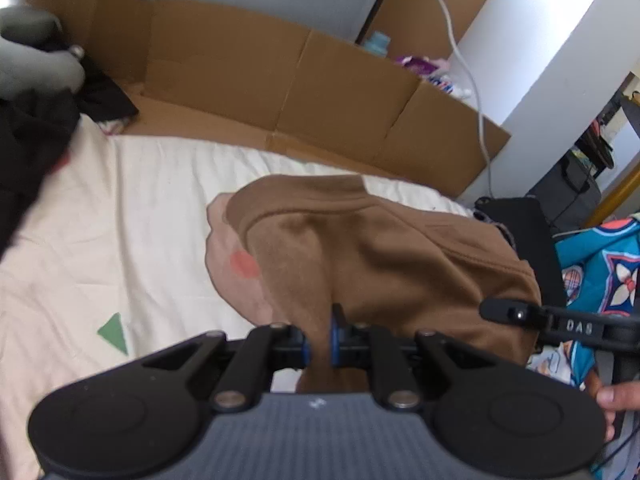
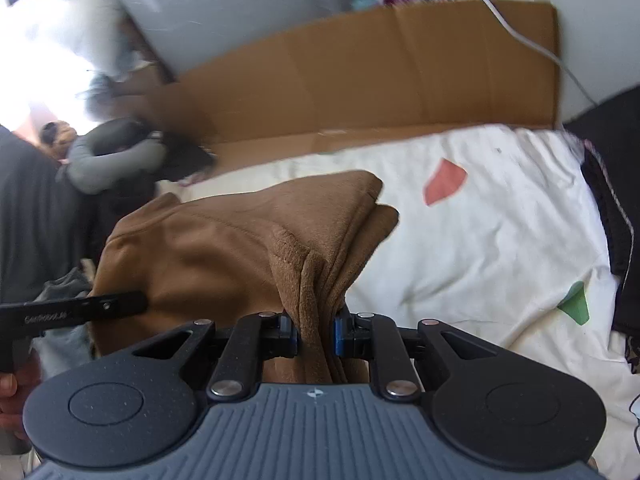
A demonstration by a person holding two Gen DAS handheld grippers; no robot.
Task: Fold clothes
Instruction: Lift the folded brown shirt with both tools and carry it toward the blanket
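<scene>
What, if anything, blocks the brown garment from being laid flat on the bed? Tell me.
Nothing visible does. Both the left tool and right tool are shut on the brown garment, and the white bedspread beside it lies bare; dark clothes sit only at its edges.

Setting: a bedroom in a home. The landmark is the bed [image 1: 120,208], covered with a cream sheet printed with red and green shapes. Flattened cardboard [image 1: 280,80] stands along the far edge of the bed, against a grey wall. A white cable [image 1: 460,52] hangs down the wall above the cardboard. Behind the cardboard, toiletry bottles and packets [image 1: 408,62] are stacked. Dark clothes [image 2: 616,216] lie heaped at 1 side of the bed; a grey neck pillow [image 2: 112,160] rests at the opposite side. A patterned blue blanket [image 1: 600,272] lies beside the bed. A brown garment [image 2: 224,240] is spread on the bed.
</scene>
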